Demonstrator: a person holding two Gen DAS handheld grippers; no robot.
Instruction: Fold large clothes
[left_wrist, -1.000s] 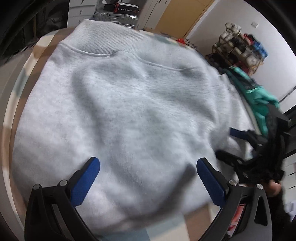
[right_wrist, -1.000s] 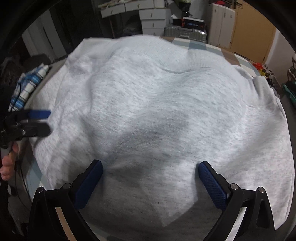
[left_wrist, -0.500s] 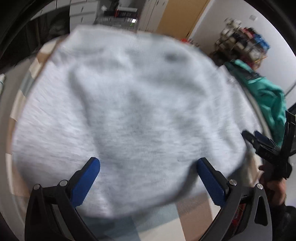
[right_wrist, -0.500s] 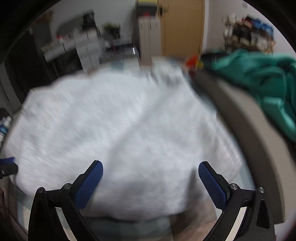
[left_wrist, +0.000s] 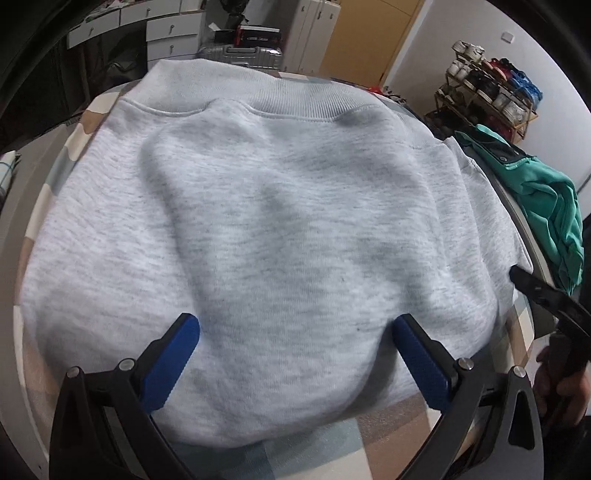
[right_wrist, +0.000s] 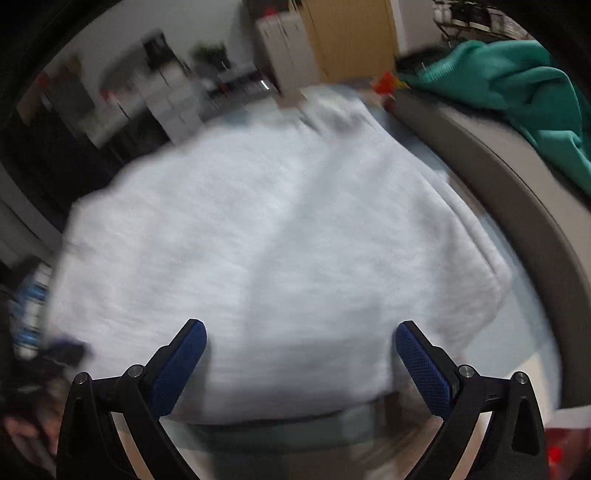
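The left gripper (left_wrist: 295, 354) and right gripper (right_wrist: 301, 356) are both hovering with jaws spread wide and holding nothing, low over the near edge of a grey sweatshirt (left_wrist: 266, 229). It is lying folded on the patterned surface (left_wrist: 388, 439), its ribbed band (left_wrist: 280, 99) farthest away. A green garment (left_wrist: 546, 206) is sitting just beyond; a careless grab could be pinching only the top layer, undoing the fold.
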